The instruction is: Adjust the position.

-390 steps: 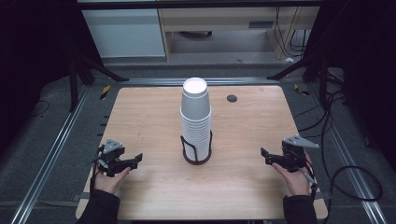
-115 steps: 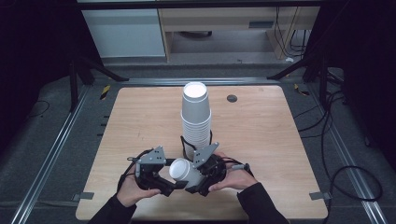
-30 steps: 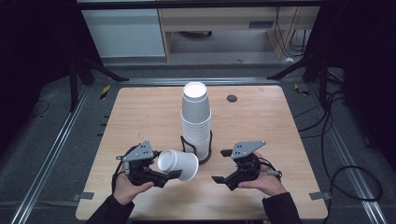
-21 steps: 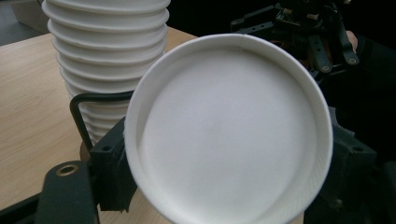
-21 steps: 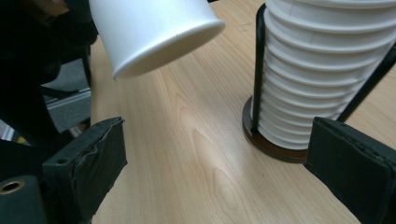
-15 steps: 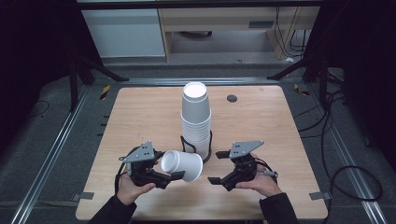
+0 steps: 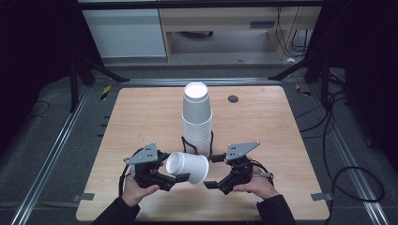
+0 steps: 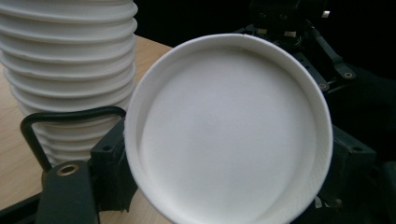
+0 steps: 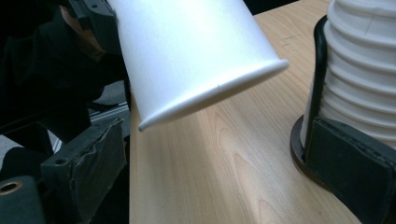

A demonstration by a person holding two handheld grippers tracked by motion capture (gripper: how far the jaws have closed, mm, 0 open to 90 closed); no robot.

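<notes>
Left tongs (image 7: 174,180) were clamped on a sideways cup (image 7: 187,167) just in front of the cup stack (image 7: 197,123); right tongs (image 7: 212,172) hung apart beside it, bare tabletop (image 7: 141,117) behind.

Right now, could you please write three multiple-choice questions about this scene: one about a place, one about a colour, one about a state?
1. Where is the stack of cups?
A. in a black wire holder at mid-table
B. on the floor
C. at the table's left edge

2. What colour is the single cup?
A. red
B. white
C. blue

3. How is the single cup held?
A. standing upright on the table
B. lying between both grippers
C. tipped sideways in the left gripper

Answers:
1 A: the high view shows the holder around the stack's base.
2 B: it is white in every view.
3 C: the left jaws grip it; the right gripper stands apart, open.
</notes>
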